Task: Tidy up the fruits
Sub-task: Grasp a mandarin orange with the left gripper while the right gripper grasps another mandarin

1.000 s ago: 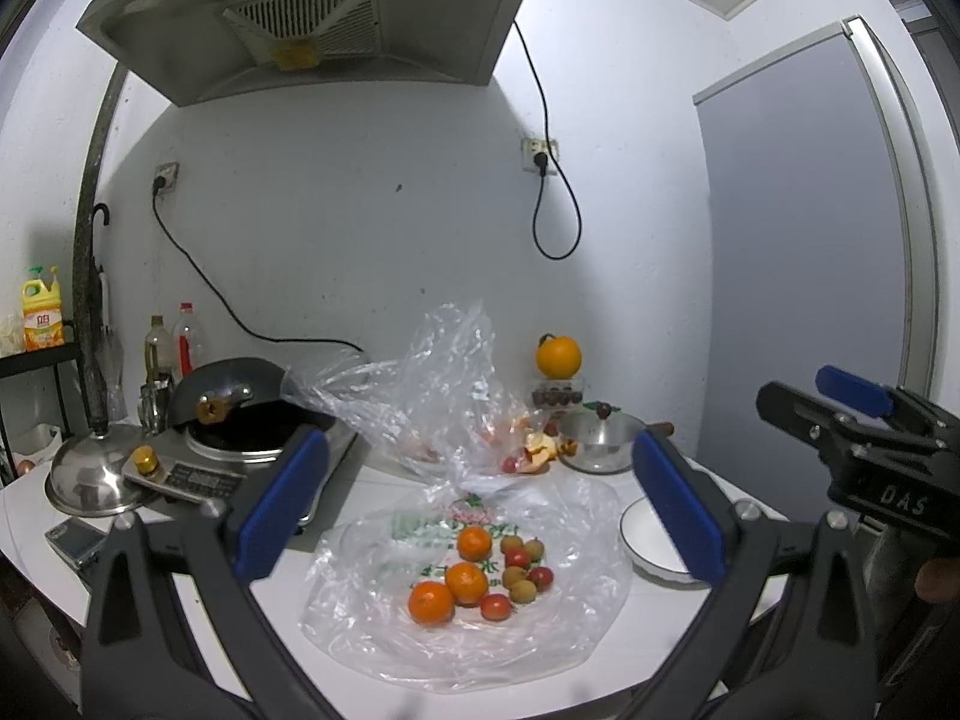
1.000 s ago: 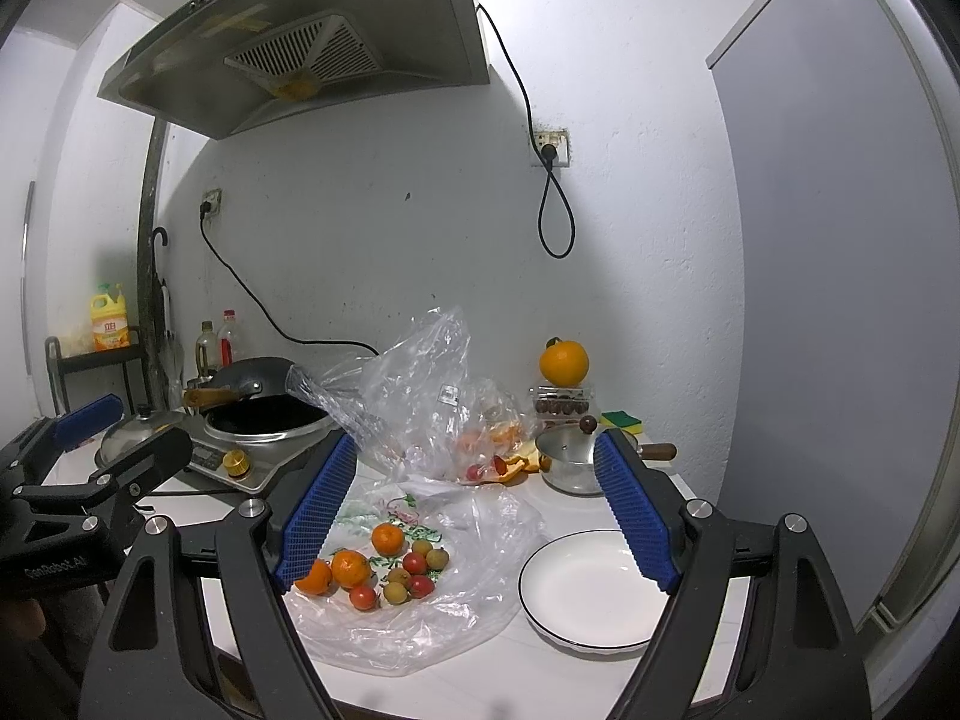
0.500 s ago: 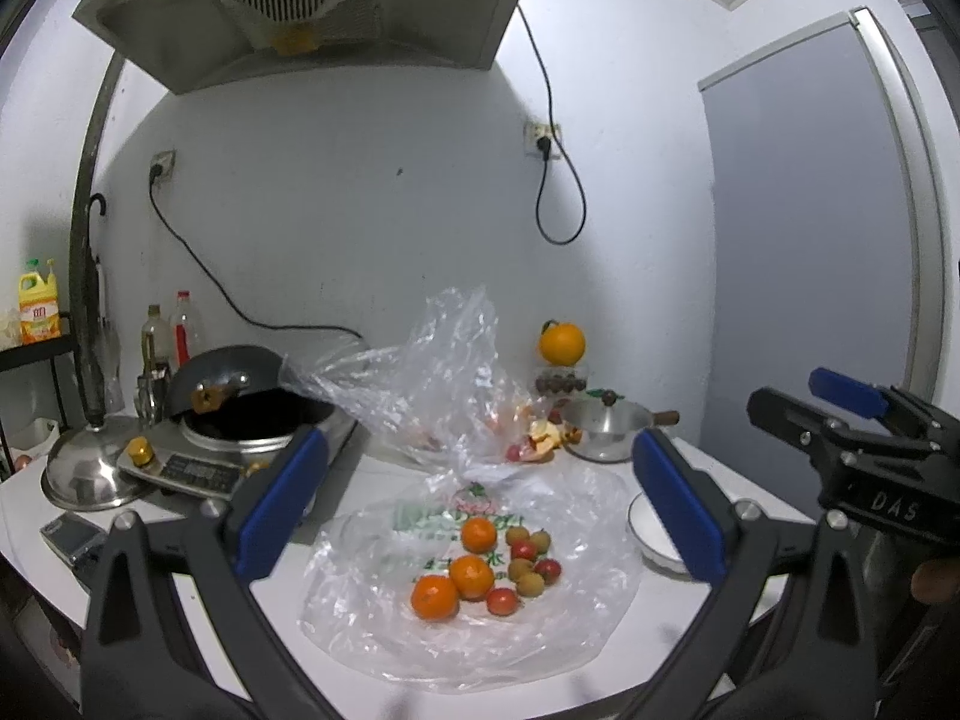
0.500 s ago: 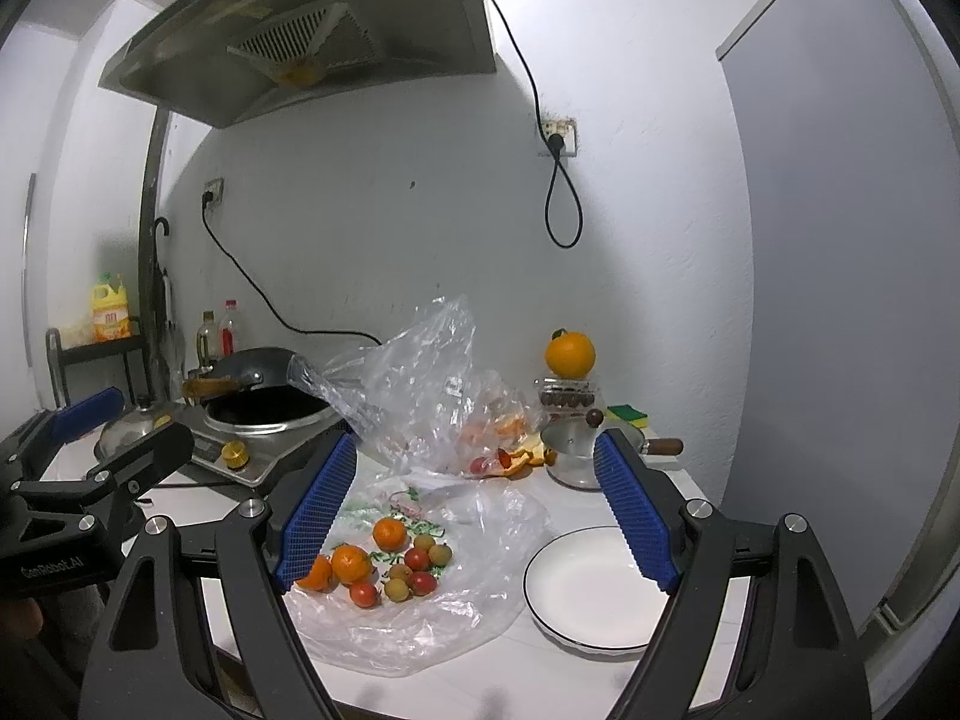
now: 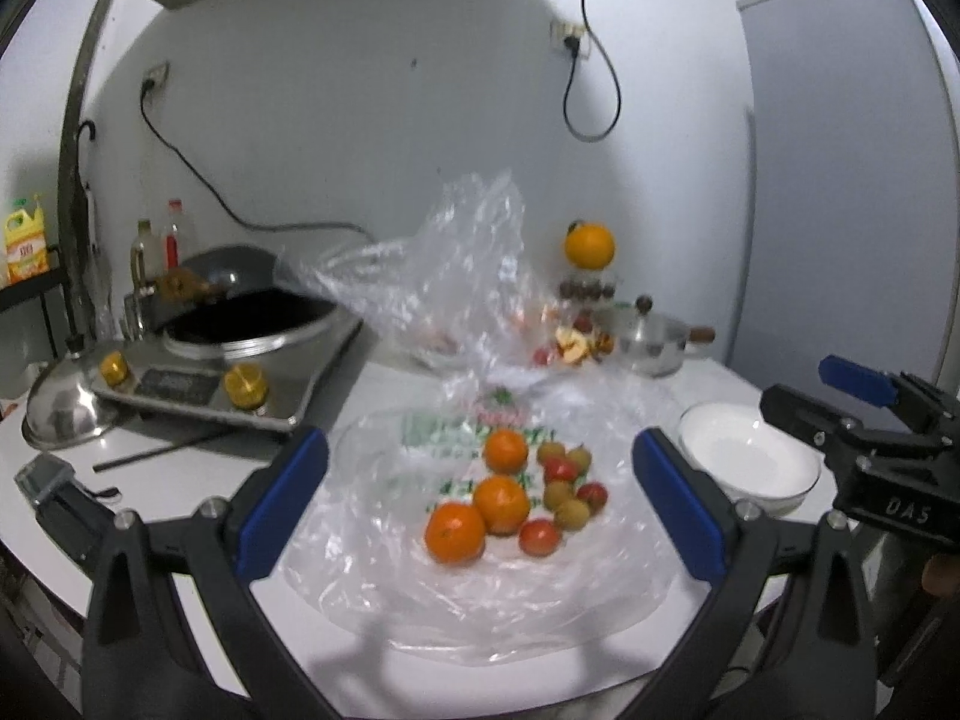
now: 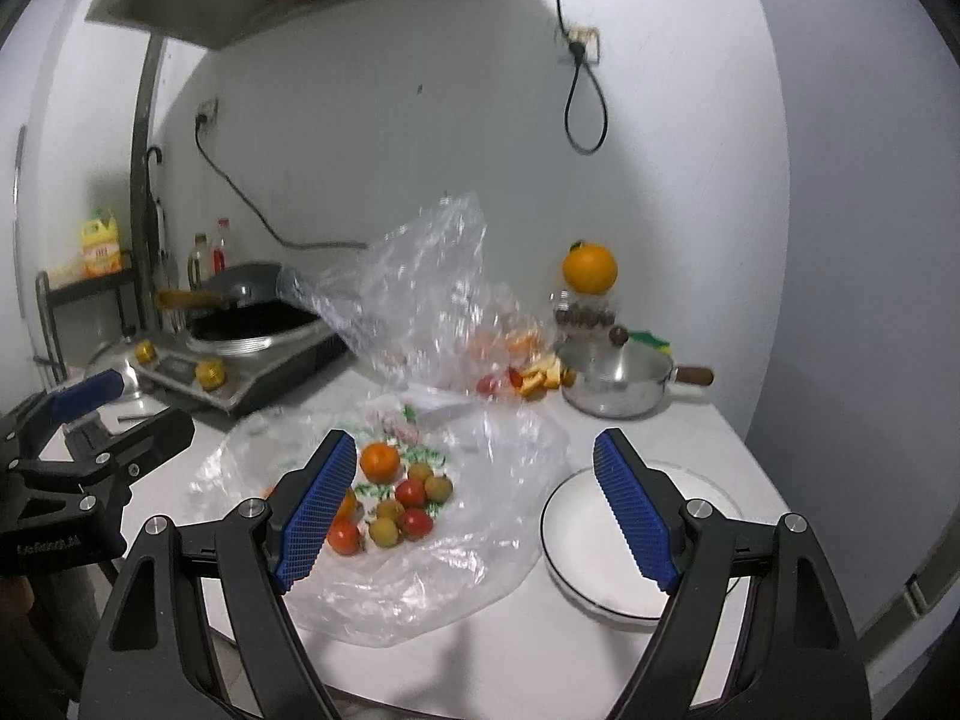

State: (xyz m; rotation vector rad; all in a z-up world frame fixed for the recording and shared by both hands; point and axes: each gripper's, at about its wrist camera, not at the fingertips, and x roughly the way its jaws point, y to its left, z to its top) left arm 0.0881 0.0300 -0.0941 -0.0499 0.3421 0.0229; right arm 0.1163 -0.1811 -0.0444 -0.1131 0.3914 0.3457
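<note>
Your left gripper (image 5: pixel 480 498) is wide open, right over the fruit pile (image 5: pixel 516 501) on the plastic bag (image 5: pixel 480 600). Your right gripper (image 6: pixel 474 510) is open too, holding nothing, with the fruit off to its left and the white plate (image 6: pixel 576 576) just ahead. Left is nearer.

oranges and small red, tan fruits (image 5: pixel 516 501) clustered on flattened plastic bag (image 5: pixel 480 588).

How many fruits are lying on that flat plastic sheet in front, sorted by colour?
On the flat plastic bag, seen from the left wrist view:
orange fruits: 3
red fruits: 3
yellow-brown fruits: 4
Total: 10
</note>
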